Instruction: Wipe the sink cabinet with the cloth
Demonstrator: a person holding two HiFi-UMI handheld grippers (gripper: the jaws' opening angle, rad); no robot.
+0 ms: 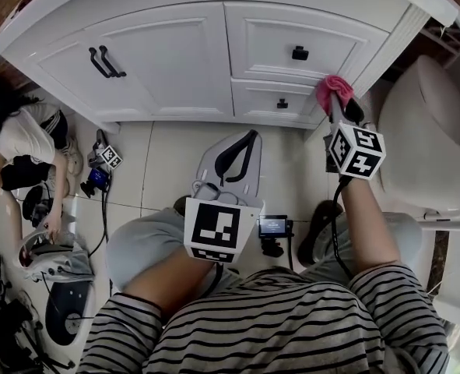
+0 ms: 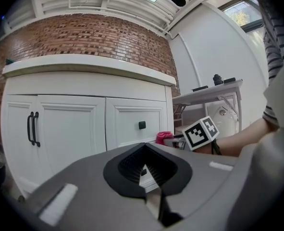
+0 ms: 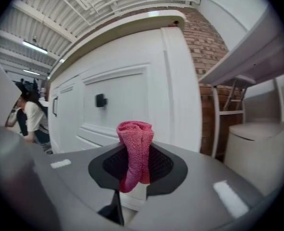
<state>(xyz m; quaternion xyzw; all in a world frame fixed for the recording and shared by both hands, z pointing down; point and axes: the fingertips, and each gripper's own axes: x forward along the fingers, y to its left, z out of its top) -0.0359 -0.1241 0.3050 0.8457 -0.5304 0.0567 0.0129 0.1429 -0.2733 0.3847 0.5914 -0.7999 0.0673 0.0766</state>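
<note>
1. Sink cabinet (image 1: 175, 61): top cropped by upper edge of head view.
2. Cloth (image 3: 136, 138): lower end buried between closed jaws of right gripper (image 3: 134, 163); contact with cabinet not discernible.
3. Left gripper (image 1: 245, 140): rear hidden behind its marker cube (image 1: 218, 231).
4. Person (image 1: 23, 142), toilet (image 1: 424, 123): cropped by side edges.

Right gripper (image 1: 337, 100) reaches forward and clamps the cloth (image 1: 332, 89); left gripper (image 1: 241, 142) sits low, closed and empty.

The right forearm (image 1: 367, 224) stretches bare from a striped sleeve (image 1: 401, 294), and its marker cube (image 1: 356, 150) sits just behind the jaws. These jaws pinch a bunched pink fold of cloth that stands up past their tips. The left forearm (image 1: 171, 275) is drawn in close to the body, and its own cube (image 1: 215, 231) faces up. The left jaws are pressed together with nothing between them, pointing forward and well short of the right gripper.
</note>
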